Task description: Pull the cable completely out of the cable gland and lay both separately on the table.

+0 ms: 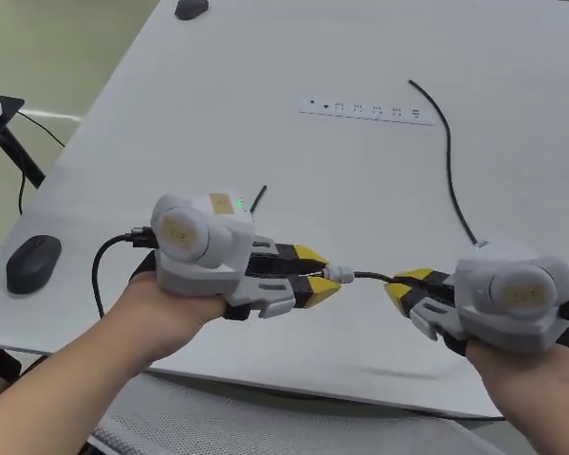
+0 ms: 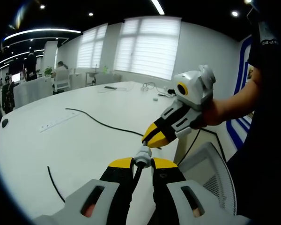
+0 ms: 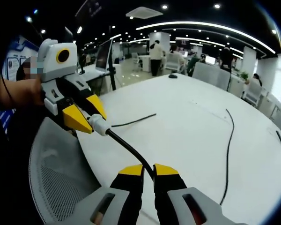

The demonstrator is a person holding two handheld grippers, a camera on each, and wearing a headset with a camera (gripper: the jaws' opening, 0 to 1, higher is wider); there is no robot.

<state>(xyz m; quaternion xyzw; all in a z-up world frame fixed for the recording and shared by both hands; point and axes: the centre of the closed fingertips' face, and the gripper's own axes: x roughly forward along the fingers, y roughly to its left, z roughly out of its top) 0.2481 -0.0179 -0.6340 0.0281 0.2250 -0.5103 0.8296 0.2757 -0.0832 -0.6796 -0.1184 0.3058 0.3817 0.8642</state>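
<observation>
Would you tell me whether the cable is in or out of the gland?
In: the cable runs straight into the gland.

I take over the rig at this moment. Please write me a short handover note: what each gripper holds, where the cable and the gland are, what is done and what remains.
Left gripper: shut on the white cable gland, held in the air above the table, near its front edge.
Right gripper: shut on the black cable, close beside the gland.
Done: both parts are gripped, and a short stretch of cable shows between the two grippers.
Left: the cable is still in the gland. Pull it completely out, then lay cable and gland separately on the table.
</observation>
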